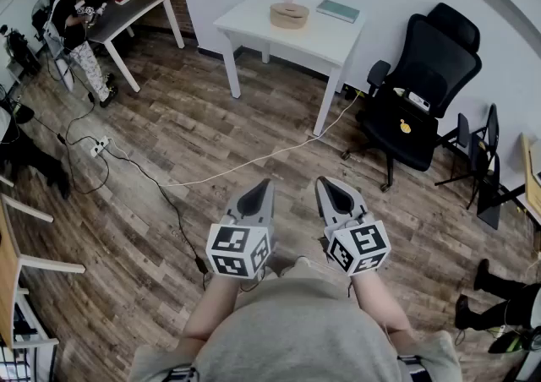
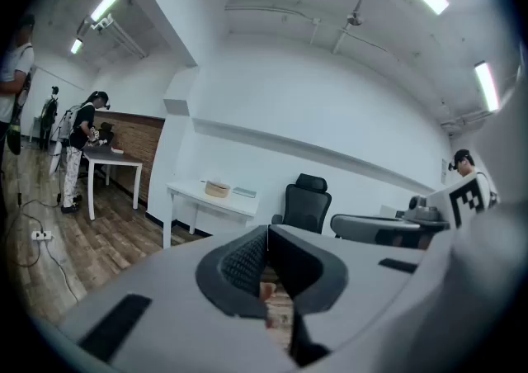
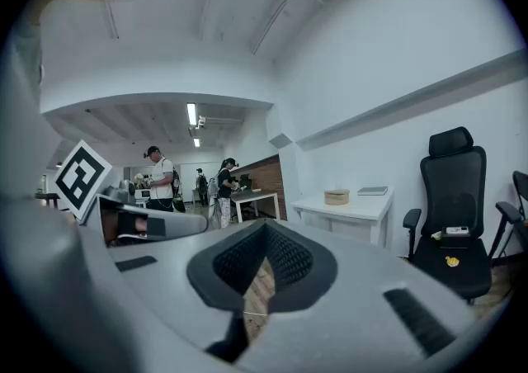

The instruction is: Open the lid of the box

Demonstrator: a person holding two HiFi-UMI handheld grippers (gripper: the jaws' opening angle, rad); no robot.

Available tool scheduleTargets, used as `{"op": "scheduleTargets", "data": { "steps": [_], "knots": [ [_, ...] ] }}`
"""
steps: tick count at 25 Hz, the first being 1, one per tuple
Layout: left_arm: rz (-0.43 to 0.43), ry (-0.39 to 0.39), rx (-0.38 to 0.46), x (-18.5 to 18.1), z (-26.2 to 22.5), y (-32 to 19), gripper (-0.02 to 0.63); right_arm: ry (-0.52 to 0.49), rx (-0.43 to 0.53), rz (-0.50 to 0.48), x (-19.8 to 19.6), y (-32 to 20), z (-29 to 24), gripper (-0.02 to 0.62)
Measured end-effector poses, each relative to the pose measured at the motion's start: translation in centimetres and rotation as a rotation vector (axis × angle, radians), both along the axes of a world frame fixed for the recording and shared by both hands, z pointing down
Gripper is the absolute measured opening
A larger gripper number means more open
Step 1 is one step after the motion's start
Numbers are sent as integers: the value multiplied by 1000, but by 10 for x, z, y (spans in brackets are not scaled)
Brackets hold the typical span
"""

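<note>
A round, light wooden box (image 1: 289,14) with its lid on stands on the white table (image 1: 254,21) across the room; it also shows small in the left gripper view as the box (image 2: 218,189) and in the right gripper view as the box (image 3: 337,196). My left gripper (image 1: 263,183) and right gripper (image 1: 325,181) are held side by side close to my body, over the wooden floor, far from the table. Both are shut with nothing between their jaws.
A teal book (image 1: 338,10) lies beside the box. A black office chair (image 1: 418,101) stands right of the table. A white cable (image 1: 254,160) and a power strip (image 1: 101,146) lie on the floor. A person (image 1: 74,34) stands at a grey desk (image 1: 127,17) far left.
</note>
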State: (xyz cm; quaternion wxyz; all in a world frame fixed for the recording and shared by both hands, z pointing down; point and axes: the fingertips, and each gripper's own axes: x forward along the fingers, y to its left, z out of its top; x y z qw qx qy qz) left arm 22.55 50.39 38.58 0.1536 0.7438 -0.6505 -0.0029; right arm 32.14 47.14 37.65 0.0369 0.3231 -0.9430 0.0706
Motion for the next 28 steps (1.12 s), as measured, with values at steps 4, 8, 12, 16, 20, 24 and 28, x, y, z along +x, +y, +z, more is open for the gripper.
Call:
{"op": "scheduleTargets", "data": {
  "steps": [4,8,12,16,20,24,28],
  "knots": [
    [5,-4,0,-1,0,8,8,0,1,-15,-6,9,1,-2],
    [8,1,-4,-9,2,17,8,-13,1,-17,-14,16,1,-2],
    [6,-3,-2,-20,2,25,9,-39,-19,-21,-26,24,2,0],
    [3,-12,6,-29,4,28,9,-39,-19,-11,-36,27,4,1],
    [-3,-18,10,-38,5,29,9,-33,-18,-7,-43,28,7,2],
    [5,-22,2,-43,8,22,11,-33,-40,-8,-48,22,12,3],
    [12,-16,-11,-50,16,14,12,-28,-57,-16,-57,13,21,19]
  ]
}}
